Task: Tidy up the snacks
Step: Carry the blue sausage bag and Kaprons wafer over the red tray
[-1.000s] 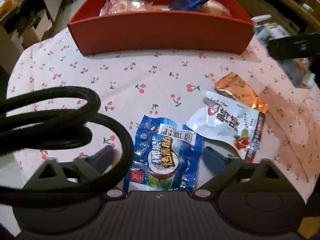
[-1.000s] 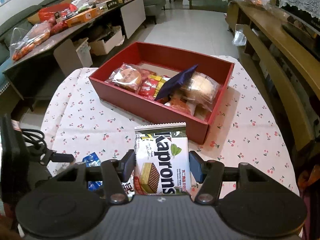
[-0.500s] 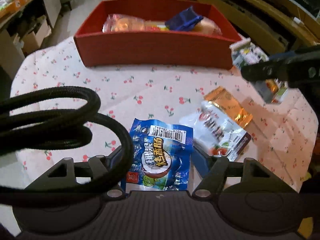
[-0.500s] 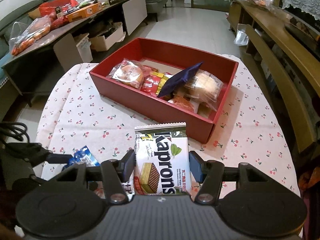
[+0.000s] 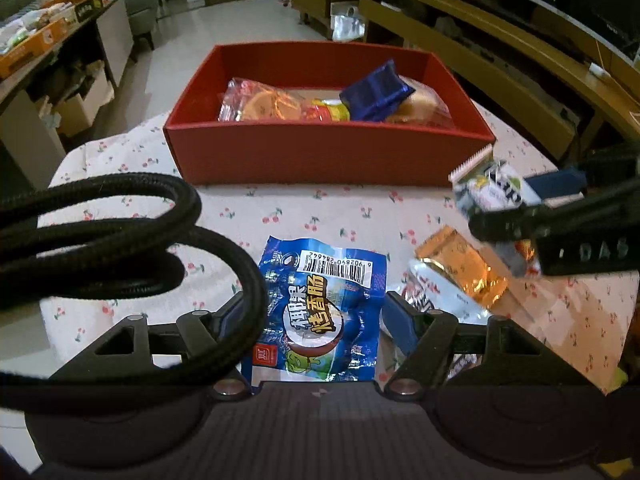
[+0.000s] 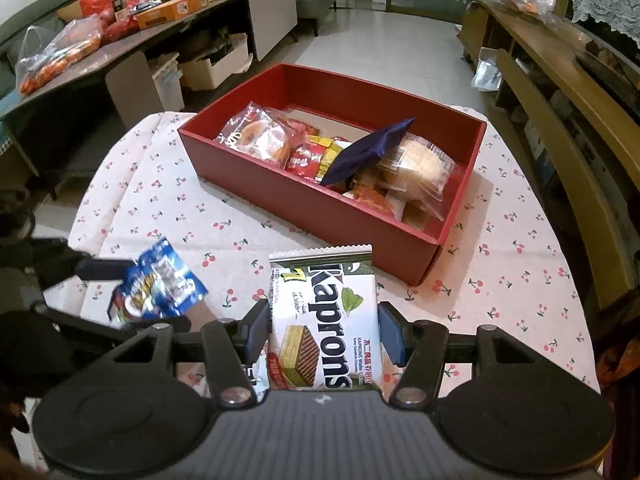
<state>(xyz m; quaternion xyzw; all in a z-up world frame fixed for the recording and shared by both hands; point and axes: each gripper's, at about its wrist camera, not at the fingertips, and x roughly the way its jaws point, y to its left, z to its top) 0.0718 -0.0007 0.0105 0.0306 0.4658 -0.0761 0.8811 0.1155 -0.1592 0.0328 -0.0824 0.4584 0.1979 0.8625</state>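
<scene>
Snacks in both hands. Left hand-held gripper (image 5: 316,320) squeezes blue sausage packet (image 5: 320,316), low middle of left view. Right hand-held gripper (image 6: 322,332) squeezes Kaprons wafer pack (image 6: 324,320), low middle of right view. Red box (image 6: 280,196) sits upper middle on cherry tabletop (image 6: 520,280), snacks inside. Orange packet (image 5: 464,272) lies on tabletop, right of left view. Black cable (image 5: 120,240) loops at left.
</scene>
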